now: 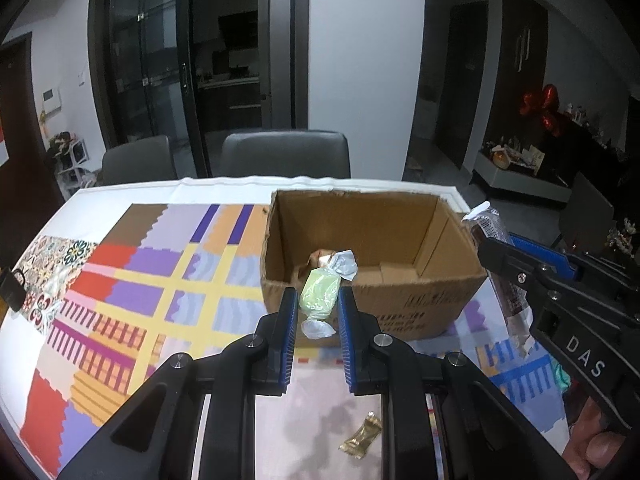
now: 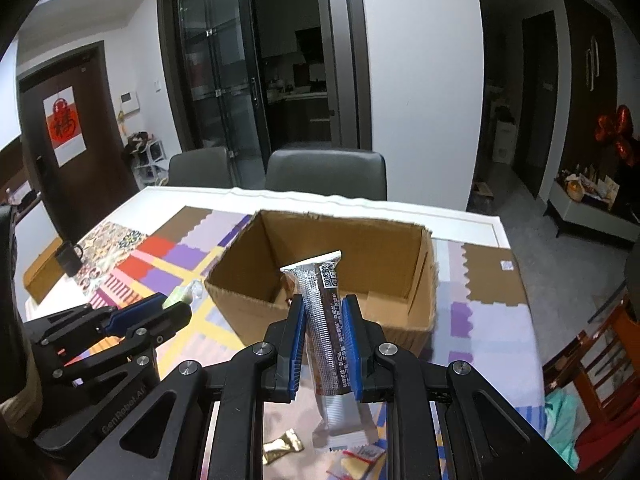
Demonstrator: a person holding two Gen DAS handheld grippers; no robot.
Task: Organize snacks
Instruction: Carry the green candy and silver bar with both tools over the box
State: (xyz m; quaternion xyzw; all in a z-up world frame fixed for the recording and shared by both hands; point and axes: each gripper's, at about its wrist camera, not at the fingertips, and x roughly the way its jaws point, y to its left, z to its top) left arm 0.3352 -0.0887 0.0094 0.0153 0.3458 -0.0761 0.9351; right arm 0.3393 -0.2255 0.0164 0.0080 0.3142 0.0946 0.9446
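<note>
Counting snacks: five in sight, two of them gripped, one inside the box, the others lying on the table.
Left gripper: its jaws are squeezing shut on one green candy with twisted clear ends, holding it off the table just before the near wall of the box.
Right gripper: its jaws are clamping one long dark snack bar, which is standing nearly upright (silver tail hanging below the fingers, top edge reaching over the box rim).
Cardboard box: one, sitting open on the patterned tablecloth, with one brownish wrapped snack lying on its floor.
Loose on the table: one gold wrapper and one small white-and-red packet (both beneath the grippers, outside the box).
Mug: one dark one, standing far left, well apart from the box.
Chairs: two grey ones, standing behind the table.
</note>
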